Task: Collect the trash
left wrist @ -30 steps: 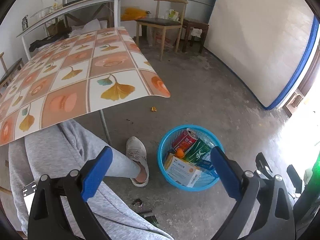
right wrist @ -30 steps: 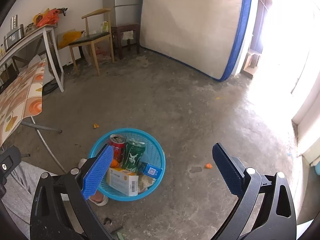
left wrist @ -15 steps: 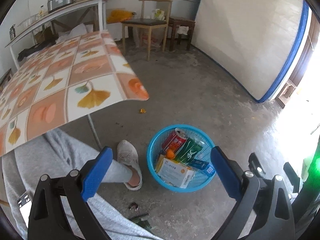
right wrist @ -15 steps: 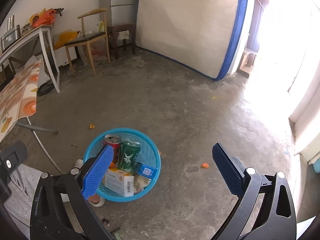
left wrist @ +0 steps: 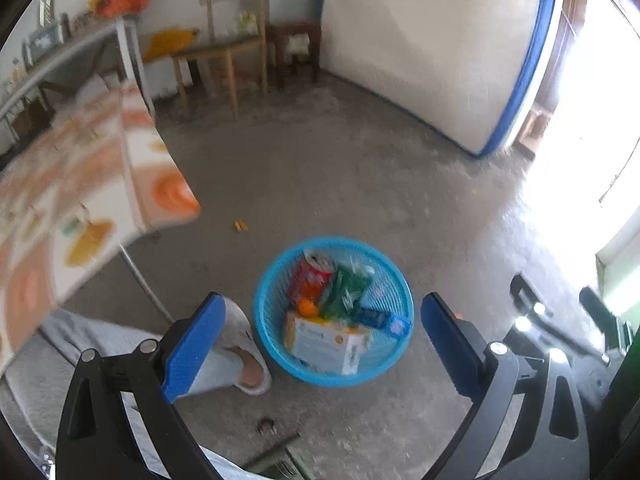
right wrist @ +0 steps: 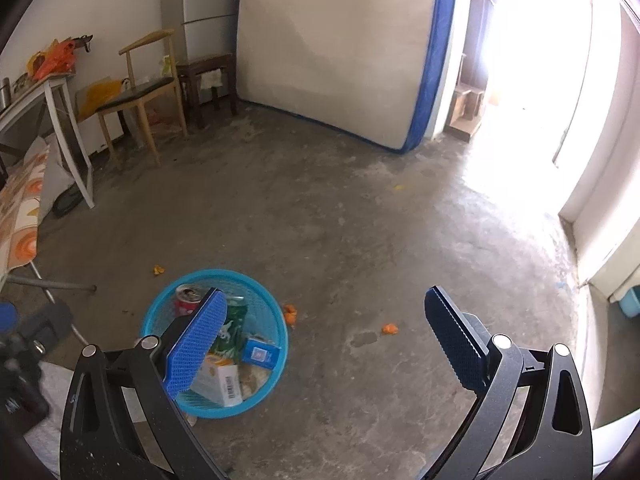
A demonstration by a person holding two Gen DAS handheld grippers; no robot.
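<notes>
A bright turquoise mesh basket (right wrist: 276,344) sits on a mottled grey concrete floor (right wrist: 340,216). Inside lie a red can (left wrist: 310,280), a green can with white markings (right wrist: 230,328), a small blue box (right wrist: 260,354), a white carton with orange print (left wrist: 326,344) and an orange fruit (left wrist: 308,307). Orange scraps (right wrist: 389,328) dot the floor. Each tool, left tool (left wrist: 318,338) and right tool (right wrist: 322,340), is black with blue textured pads. The counter (left wrist: 80,184) wears a cream cloth with orange and yellow leaf squares. A cream mattress (right wrist: 340,48) has blue edging. A pale wooden chair (right wrist: 140,88) has a dark seat.
</notes>
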